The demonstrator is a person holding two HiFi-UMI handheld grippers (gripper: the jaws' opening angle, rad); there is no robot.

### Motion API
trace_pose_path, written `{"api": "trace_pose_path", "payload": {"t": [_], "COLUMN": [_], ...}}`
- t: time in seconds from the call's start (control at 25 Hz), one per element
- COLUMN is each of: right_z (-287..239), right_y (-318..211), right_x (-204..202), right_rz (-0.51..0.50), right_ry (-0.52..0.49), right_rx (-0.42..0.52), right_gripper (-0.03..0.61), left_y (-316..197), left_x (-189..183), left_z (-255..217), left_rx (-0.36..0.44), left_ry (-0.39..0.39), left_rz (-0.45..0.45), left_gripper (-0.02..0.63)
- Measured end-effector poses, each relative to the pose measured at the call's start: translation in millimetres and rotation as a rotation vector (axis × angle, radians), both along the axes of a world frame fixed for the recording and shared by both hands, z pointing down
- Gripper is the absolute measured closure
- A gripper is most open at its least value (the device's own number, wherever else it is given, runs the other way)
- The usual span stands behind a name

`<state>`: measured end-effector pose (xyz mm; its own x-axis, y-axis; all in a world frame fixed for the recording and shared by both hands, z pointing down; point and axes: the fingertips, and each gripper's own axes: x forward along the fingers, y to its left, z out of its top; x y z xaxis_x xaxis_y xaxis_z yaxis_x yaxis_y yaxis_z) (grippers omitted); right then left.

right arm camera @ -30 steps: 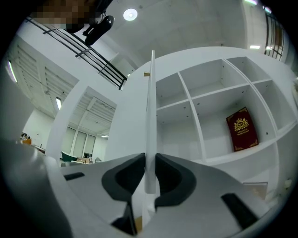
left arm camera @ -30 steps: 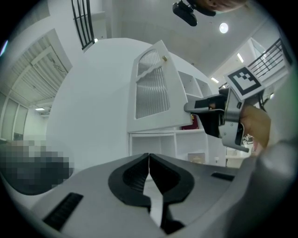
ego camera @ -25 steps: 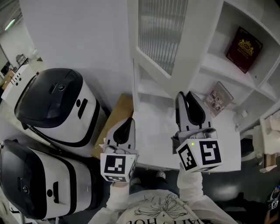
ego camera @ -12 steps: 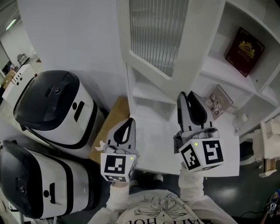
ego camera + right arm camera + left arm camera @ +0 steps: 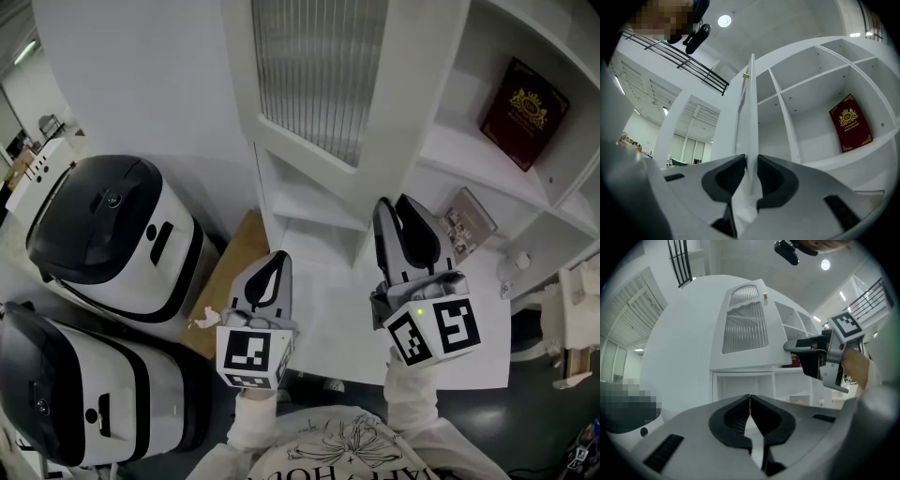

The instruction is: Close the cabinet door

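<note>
The white cabinet door [image 5: 319, 75] with a ribbed glass pane stands open in front of the shelves. It is also visible in the left gripper view [image 5: 745, 333]. In the right gripper view the door's thin edge [image 5: 751, 117] runs straight up between the jaws. My right gripper [image 5: 394, 204] [image 5: 750, 161] is shut on that edge near the door's lower part. My left gripper [image 5: 278, 259] [image 5: 750, 399] hangs lower left of the door, shut with nothing in it. From the left gripper view, the right gripper [image 5: 787, 346] reaches in just under the door.
A dark red book [image 5: 520, 98] [image 5: 850, 123] leans inside an open shelf on the right. A small picture card [image 5: 466, 220] lies on the white counter [image 5: 347, 309]. Two black-and-white appliances [image 5: 103, 225] [image 5: 66, 394] and a wooden board [image 5: 234, 272] sit at the left.
The door has swung leftwards in the head view, its left edge well further left than a second ago. Both grippers stay at nearly the same spots in the view.
</note>
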<state>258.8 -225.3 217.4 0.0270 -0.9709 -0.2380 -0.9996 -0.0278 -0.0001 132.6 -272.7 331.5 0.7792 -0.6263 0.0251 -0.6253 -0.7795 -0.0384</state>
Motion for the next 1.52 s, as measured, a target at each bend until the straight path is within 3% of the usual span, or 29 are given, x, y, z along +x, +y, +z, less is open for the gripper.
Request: {"api": "trace_pose_path", "payload": {"t": [0.6,1.52], "right_z": [1,2], "right_y": [-11,-32], "right_x": [31,71], "right_rz": [-0.076,-0.053], "right_ry": [-0.015,-0.005], "right_rx": [0.02,0.032], "right_gripper": [0.494,0.488], "left_y": [-4,-14], "left_x": [34,66], "left_z": [6,17], "left_rx": [0.004,-0.019], "left_ry": [-0.031,-0.048], "left_rz": [-0.03,-0.063], "left_gripper": [0.609,0.609]}}
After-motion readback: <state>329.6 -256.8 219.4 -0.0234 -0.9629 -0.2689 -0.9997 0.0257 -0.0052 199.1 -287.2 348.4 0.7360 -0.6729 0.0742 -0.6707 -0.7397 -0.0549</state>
